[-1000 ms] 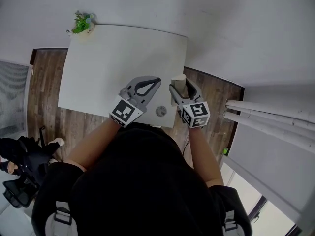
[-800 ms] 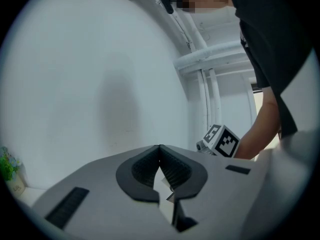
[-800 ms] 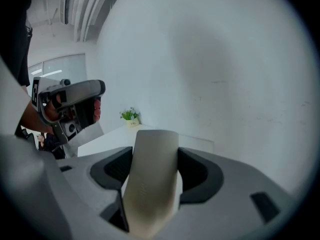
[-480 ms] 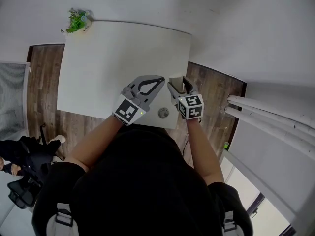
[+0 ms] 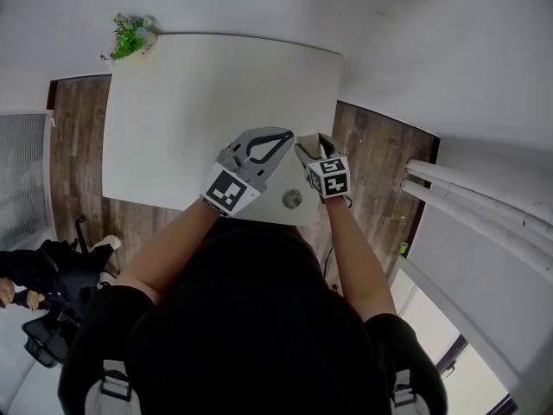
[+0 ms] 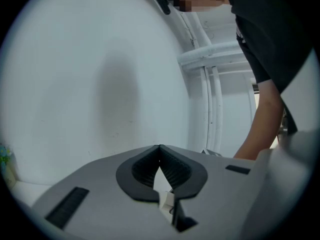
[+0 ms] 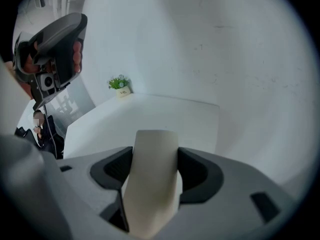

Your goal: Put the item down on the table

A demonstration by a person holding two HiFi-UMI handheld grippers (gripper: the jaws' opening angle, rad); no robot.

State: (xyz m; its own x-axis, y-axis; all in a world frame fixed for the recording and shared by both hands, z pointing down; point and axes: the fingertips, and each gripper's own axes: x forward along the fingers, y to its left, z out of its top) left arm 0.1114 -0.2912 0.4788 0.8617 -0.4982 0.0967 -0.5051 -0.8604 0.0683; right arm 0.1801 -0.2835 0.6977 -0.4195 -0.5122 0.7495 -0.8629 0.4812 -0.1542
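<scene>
Right claw (image 7: 154, 151): clamping a cream cylinder (image 7: 150, 184) between its pads, shown plainly in its own view.
Head view: cylinder mostly hiding behind that claw, hanging over the worktop's (image 5: 190, 102) near right corner.
Left claw (image 6: 160, 150): sitting closed, holding nothing.

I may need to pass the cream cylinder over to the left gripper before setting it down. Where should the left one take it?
Probably take the cream cylinder by its free end, which juts past the right gripper; that gripper's jaws clamp its middle. Come from the left, pads across the rounded sides. The left gripper is shut, so open it first.
</scene>
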